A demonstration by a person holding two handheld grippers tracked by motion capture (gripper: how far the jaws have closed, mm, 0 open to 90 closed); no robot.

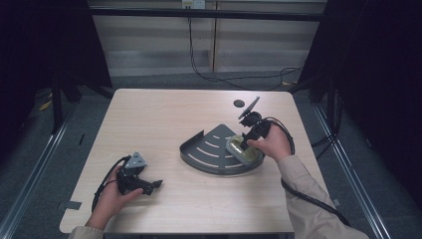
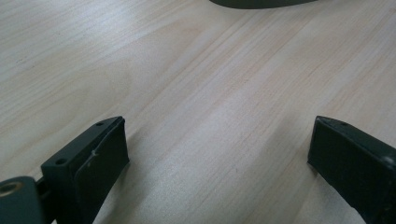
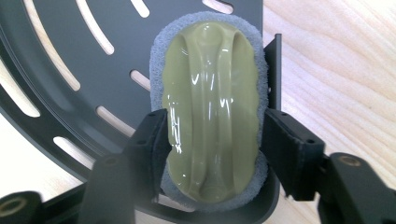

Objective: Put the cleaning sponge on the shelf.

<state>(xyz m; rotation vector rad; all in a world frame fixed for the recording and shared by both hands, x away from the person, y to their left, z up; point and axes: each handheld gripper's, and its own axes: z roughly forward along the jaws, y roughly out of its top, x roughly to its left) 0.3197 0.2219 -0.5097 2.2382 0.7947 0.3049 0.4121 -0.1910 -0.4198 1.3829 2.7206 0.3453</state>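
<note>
Sponge (image 3: 210,107), one olive scrubber with a grey pad under it, lies in the one dark slotted corner rack (image 3: 70,56), close to the rack's straight wall. I cannot see its lower end clearly, because it is blurred, and the rack is cut off at the picture edges. My right gripper (image 3: 212,144) has its jaws on both sides of the sponge, slightly spread and not pressing it. My left gripper (image 2: 217,154) is spread wide above the bare table (image 2: 210,84), well apart from the rack.
</note>
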